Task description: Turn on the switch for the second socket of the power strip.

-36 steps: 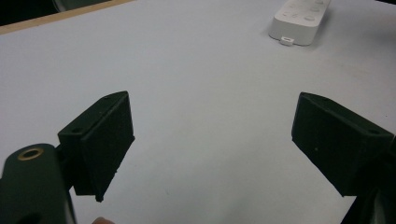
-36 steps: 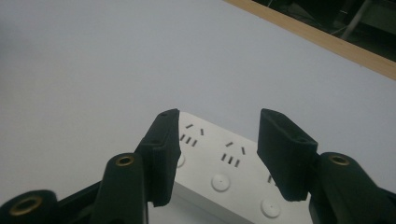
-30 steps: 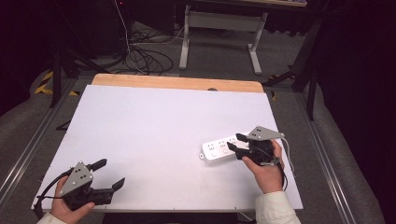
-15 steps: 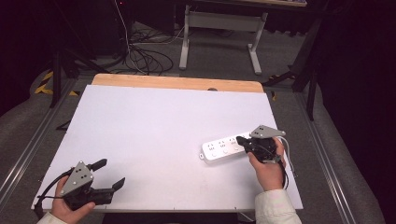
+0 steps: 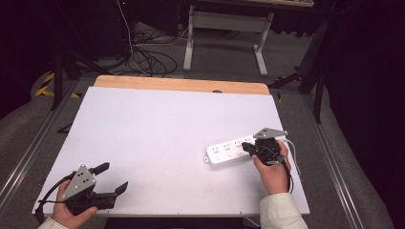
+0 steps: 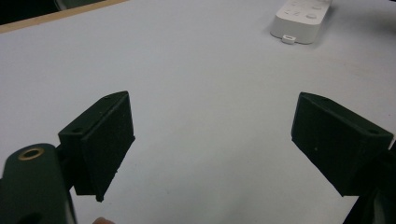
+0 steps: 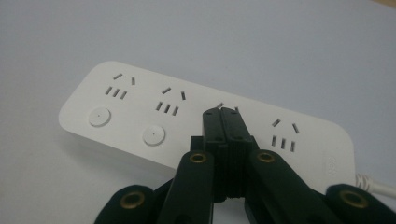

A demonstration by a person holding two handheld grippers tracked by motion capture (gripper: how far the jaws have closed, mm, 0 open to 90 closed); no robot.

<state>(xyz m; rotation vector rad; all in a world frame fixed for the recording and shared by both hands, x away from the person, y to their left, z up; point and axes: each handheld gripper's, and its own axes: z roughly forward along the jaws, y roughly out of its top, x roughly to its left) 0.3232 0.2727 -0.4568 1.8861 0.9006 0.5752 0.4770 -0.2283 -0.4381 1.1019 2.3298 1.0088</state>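
Right gripper (image 5: 248, 149) has been nudged further over the power strip (image 5: 229, 151) at the surface's (image 5: 143, 129) right, fingers pressed together above a switch, so a press seems imminent; left gripper (image 5: 112, 177) is left wide open.

Right gripper (image 7: 223, 114) covers the third socket group of the power strip (image 7: 140, 112) and whatever round button sits below it; whether the closed tips touch the strip can't be told. Strip's cord (image 7: 373, 184) is cut off at the right edge in the right gripper view. In the left gripper view the power strip (image 6: 301, 16) is cut by the top edge, only one end visible. High view: socket details on the strip too small to read; left hand (image 5: 71, 212) cut by the bottom edge.
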